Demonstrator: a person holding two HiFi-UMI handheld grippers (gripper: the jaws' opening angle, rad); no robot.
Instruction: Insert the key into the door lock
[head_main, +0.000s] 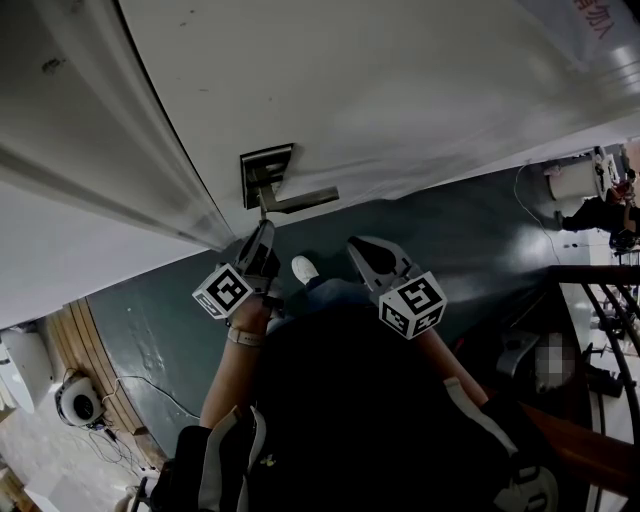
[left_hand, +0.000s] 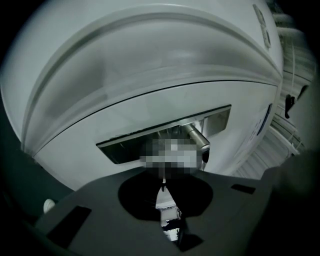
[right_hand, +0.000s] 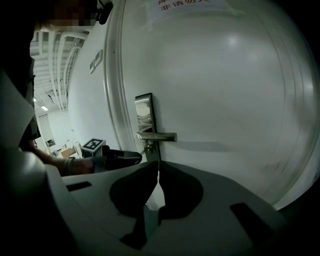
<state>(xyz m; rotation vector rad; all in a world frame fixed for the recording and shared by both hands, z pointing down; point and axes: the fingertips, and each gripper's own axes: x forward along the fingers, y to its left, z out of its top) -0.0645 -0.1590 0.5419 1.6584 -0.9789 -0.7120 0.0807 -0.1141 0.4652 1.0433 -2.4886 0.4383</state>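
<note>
A metal lock plate (head_main: 264, 166) with a lever handle (head_main: 305, 200) sits on the white door (head_main: 400, 90). My left gripper (head_main: 264, 230) is shut on a small key (head_main: 264, 211) whose tip reaches the plate just under the handle. In the left gripper view the key (left_hand: 162, 181) sticks out of the shut jaws toward the lock plate (left_hand: 125, 145) and handle (left_hand: 198, 137); a mosaic patch hides the keyhole. The right gripper view shows the key (right_hand: 146, 148) touching the plate (right_hand: 144, 114) below the handle (right_hand: 159, 136). My right gripper (head_main: 360, 246) is shut on nothing, back from the door.
A door frame edge (head_main: 150, 150) runs left of the lock. Below lie a dark floor (head_main: 470, 240), a white shoe (head_main: 304, 268), wooden slats (head_main: 85, 345), a cable and round white device (head_main: 76, 400). A dark railing (head_main: 600, 330) stands at right.
</note>
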